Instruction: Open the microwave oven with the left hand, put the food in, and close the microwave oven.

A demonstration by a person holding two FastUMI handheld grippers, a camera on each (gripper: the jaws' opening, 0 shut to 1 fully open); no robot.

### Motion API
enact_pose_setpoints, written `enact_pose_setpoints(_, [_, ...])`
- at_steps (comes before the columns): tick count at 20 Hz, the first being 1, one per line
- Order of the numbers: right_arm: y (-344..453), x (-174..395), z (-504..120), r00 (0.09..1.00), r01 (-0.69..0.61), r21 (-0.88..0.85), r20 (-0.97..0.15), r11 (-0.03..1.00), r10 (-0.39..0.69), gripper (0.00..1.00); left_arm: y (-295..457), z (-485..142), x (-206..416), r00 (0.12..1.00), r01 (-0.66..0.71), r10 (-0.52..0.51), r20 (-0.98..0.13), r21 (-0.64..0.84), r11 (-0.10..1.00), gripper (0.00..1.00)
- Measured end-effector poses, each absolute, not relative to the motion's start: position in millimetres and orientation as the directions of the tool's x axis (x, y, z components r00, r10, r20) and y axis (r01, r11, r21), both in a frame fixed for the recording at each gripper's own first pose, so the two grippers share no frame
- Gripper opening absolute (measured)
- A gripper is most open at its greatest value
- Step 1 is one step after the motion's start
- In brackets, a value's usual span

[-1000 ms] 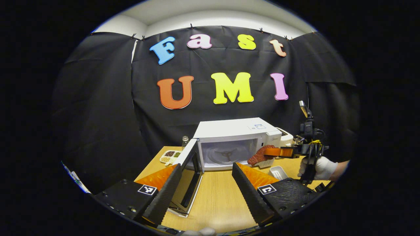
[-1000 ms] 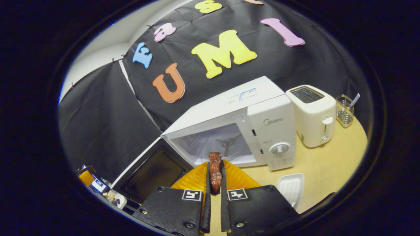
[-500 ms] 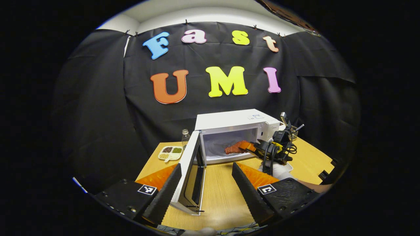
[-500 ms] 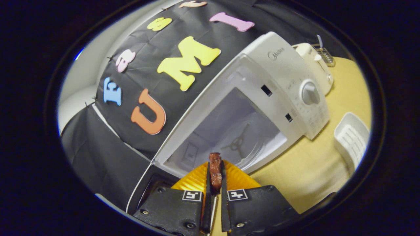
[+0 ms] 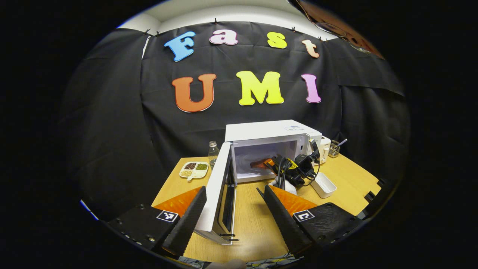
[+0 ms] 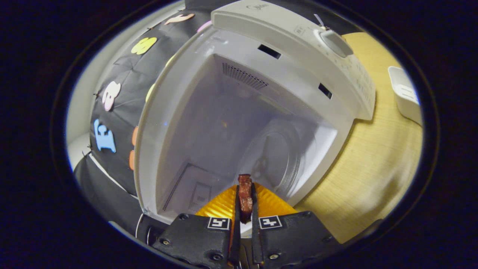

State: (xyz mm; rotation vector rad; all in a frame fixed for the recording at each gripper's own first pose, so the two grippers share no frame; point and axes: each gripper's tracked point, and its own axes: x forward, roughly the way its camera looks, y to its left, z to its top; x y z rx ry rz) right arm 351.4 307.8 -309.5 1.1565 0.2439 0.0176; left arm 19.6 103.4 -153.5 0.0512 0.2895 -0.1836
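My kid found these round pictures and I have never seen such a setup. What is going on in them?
A person holds two hand-held grasping tools, each carrying a fisheye camera looking along its fingers. The left gripper view looks from farther back: the left tool is open and empty, near the open microwave door. On the wooden table stand a white microwave oven, a sectioned dish of beans, a bottle and a white tray. The right gripper view looks into the oven's cavity: the right tool pinches a piece of meat at the opening.
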Motion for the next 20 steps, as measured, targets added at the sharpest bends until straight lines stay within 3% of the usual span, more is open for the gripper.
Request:
enact_pose_setpoints(5, [309.6, 374.4, -324.2, 0.978, 0.141, 0.920, -0.186, 0.366, 0.090, 0.15, 107.4, -157.0, 22.0, 0.939, 0.192, -0.175, -0.295, 0.029, 0.981, 0.96])
enact_pose_setpoints(7, [309.0, 373.7, -327.8, 0.975, 0.152, 0.889, -0.206, 0.432, 0.082, 0.17, 108.8, -160.2, 23.5, 0.940, 0.188, -0.169, -0.298, 0.037, 0.981, 0.96])
enact_pose_setpoints(11, [291.4, 375.5, -330.6, 0.970, 0.202, 0.754, -0.243, 0.625, -0.020, 0.33, 109.5, -156.4, 24.5, 0.943, 0.188, -0.172, -0.285, 0.029, 0.982, 0.96])
enact_pose_setpoints(12, [288.7, 374.7, -328.4, 0.969, 0.207, 0.720, -0.246, 0.662, -0.034, 0.27, 110.4, -156.9, 25.1, 0.943, 0.186, -0.172, -0.285, 0.022, 0.982, 0.96])
enact_pose_setpoints(13, [286.3, 376.2, -326.0, 0.968, 0.210, 0.692, -0.247, 0.691, -0.047, 0.47, 110.9, -156.7, 25.2, 0.944, 0.182, -0.169, -0.283, 0.018, 0.983, 0.96])
enact_pose_setpoints(14, [284.2, 374.9, -326.5, 0.965, 0.218, 0.657, -0.254, 0.722, -0.059, 0.46, 111.2, -155.9, 25.8, 0.944, 0.182, -0.170, -0.282, 0.017, 0.983, 0.96])
enact_pose_setpoints(15, [282.0, 374.7, -324.0, 0.965, 0.215, 0.628, -0.252, 0.748, -0.066, 0.65, 112.4, -155.7, 26.6, 0.946, 0.179, -0.166, -0.280, 0.021, 0.984, 0.96])
enact_pose_setpoints(17, [275.5, 374.7, -320.8, 0.961, 0.230, 0.552, -0.259, 0.801, -0.098, 0.84, 112.6, -156.5, 26.2, 0.946, 0.179, -0.167, -0.278, 0.018, 0.984, 0.96])
enact_pose_setpoints(18, [272.9, 374.0, -321.0, 0.961, 0.233, 0.501, -0.250, 0.834, -0.118, 0.99, 113.6, -156.3, 27.3, 0.946, 0.177, -0.165, -0.277, 0.019, 0.984, 0.96])
enact_pose_setpoints(20, [273.0, 372.7, -313.6, 0.966, 0.218, 0.485, -0.230, 0.847, -0.117, 1.00, 112.9, -154.4, 27.7, 0.948, 0.176, -0.165, -0.273, 0.014, 0.984, 0.96])
